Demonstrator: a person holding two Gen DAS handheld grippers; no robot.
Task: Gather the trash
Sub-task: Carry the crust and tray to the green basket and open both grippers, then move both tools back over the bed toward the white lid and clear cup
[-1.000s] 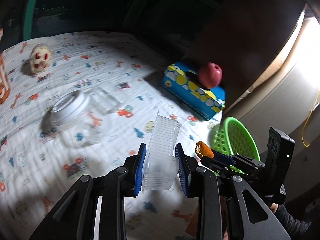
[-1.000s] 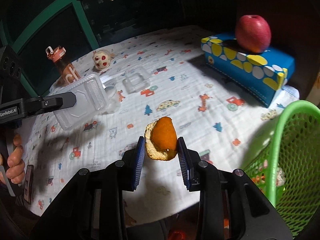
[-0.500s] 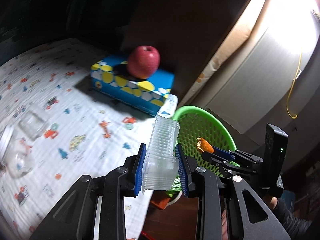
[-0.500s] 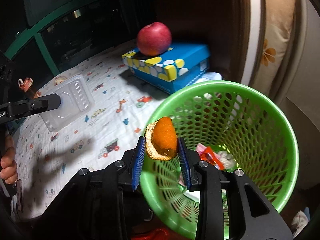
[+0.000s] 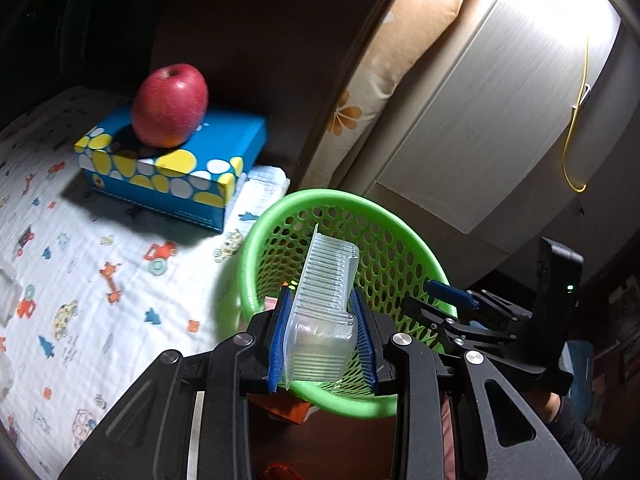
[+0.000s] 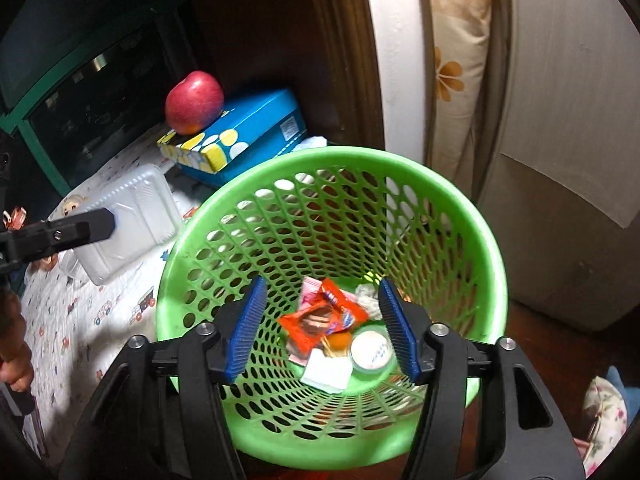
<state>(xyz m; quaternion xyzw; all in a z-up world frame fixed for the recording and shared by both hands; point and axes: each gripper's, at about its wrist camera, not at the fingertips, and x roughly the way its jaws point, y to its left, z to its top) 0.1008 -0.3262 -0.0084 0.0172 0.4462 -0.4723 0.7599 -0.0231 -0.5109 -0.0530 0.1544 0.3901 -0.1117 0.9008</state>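
Note:
My left gripper (image 5: 322,340) is shut on a clear ribbed plastic container (image 5: 326,300) and holds it at the near rim of the green mesh basket (image 5: 280,212). The container also shows in the right wrist view (image 6: 132,220), left of the basket (image 6: 492,248). My right gripper (image 6: 322,328) is open and empty above the basket's mouth. Inside lie an orange peel (image 6: 340,340), a red wrapper (image 6: 320,320), a white lid (image 6: 370,354) and paper scraps. The right gripper also shows in the left wrist view (image 5: 448,296) over the basket's right rim.
A red apple (image 5: 170,106) sits on a blue dotted tissue box (image 5: 176,164) on the patterned cloth (image 5: 80,280), next to the basket. A floral cushion (image 5: 384,68) and a white cabinet (image 5: 500,100) stand behind the basket.
My right gripper has opened and the orange peel has dropped into the basket. Both grippers have moved further over the basket; the left still holds the clear container.

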